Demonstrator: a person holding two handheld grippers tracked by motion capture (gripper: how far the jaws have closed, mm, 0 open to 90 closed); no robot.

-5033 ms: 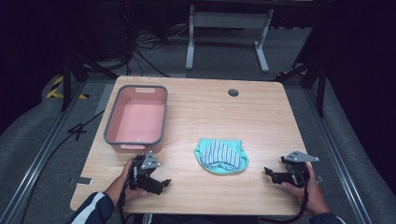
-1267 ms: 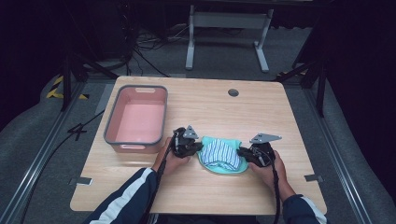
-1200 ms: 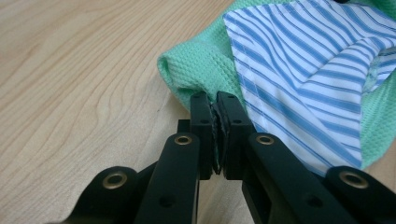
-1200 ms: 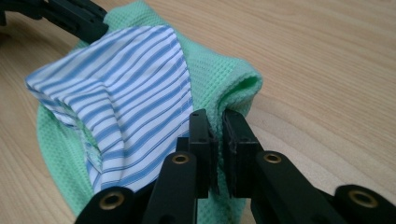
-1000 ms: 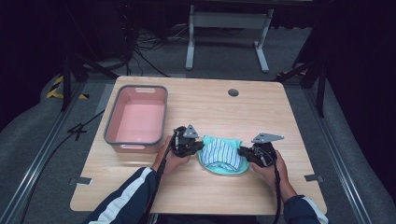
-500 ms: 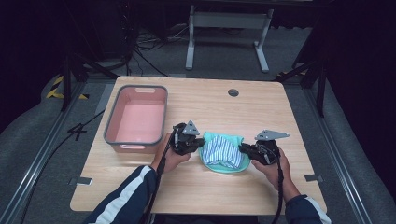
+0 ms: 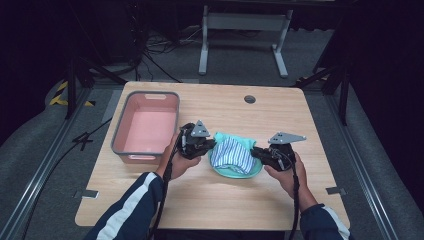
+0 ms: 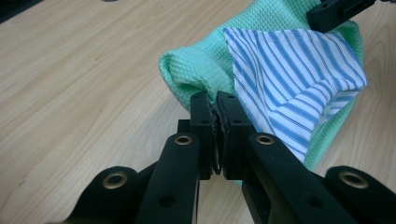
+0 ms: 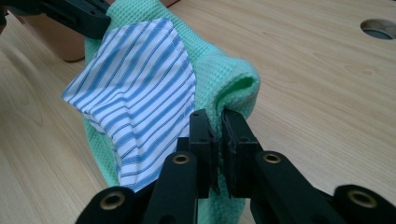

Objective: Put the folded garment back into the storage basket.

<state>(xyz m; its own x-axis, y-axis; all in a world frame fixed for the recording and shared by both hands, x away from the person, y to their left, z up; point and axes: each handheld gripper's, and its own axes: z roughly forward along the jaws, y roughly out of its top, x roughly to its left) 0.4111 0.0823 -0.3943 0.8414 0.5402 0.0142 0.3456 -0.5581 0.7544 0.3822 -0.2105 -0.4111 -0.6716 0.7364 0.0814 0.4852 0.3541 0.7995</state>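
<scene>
Cloth (image 7: 233,154) mint green waffle, blue-white striped inside; bin (image 7: 146,128) pink, grey rim.

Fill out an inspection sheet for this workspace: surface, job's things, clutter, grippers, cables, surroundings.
Surface: light wooden table, round grommet hole near its far edge.
Job's things: green waffle-weave cloth with a blue-and-white striped cloth lying on it; pink plastic bin with grey rim at the table's left.
Clutter: nothing seen.
Grippers: left gripper shut on one edge of the green waffle-weave cloth, right gripper shut on the opposite edge; both black, hand-held.
Cables: one black cable trails from each gripper toward the person; more cables on the floor behind.
Surroundings: grey carpet, grey metal stand, dark backdrop.
</scene>
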